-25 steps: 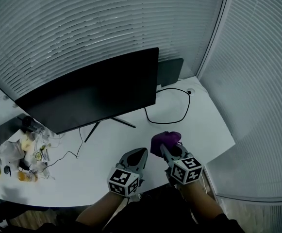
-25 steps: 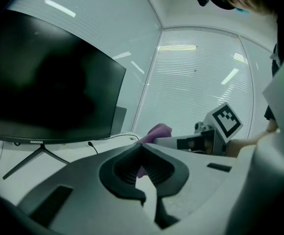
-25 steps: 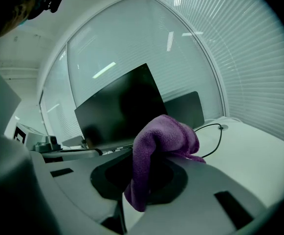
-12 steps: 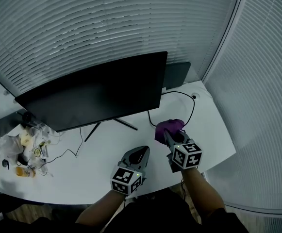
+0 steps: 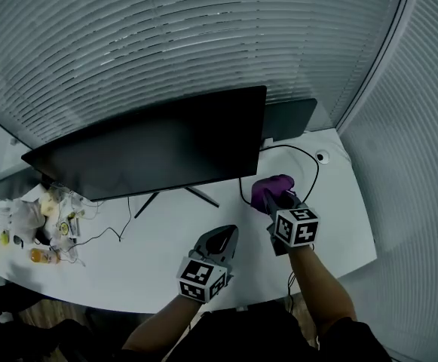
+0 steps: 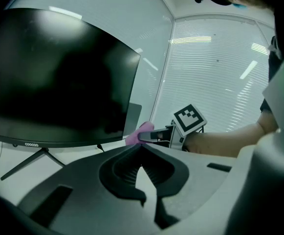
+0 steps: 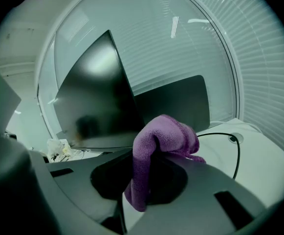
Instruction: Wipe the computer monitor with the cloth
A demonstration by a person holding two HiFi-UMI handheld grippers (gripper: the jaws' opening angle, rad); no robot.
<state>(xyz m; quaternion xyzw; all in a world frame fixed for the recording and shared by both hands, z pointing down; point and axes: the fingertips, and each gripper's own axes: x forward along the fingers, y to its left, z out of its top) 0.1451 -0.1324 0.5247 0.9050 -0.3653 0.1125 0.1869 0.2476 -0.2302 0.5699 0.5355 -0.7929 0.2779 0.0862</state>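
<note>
The black monitor (image 5: 158,148) stands on the white desk (image 5: 166,232) with its dark screen facing me; it also fills the left gripper view as monitor (image 6: 58,82) and shows in the right gripper view as monitor (image 7: 95,97). My right gripper (image 5: 279,200) is shut on a purple cloth (image 5: 270,191), held just off the screen's lower right corner. The cloth (image 7: 156,146) bunches up over the jaws. My left gripper (image 5: 217,241) hovers lower over the desk, shut and holding nothing, its tips (image 6: 141,148) together.
A second dark panel (image 5: 288,119) stands behind the monitor at the right. A black cable (image 5: 301,168) loops across the desk near the cloth. Small clutter and bottles (image 5: 41,228) crowd the desk's left end. Window blinds (image 5: 203,36) run behind the desk.
My right gripper has carried the purple cloth up and to the right, closer to the monitor's lower right corner. The left gripper has stayed about where it was.
</note>
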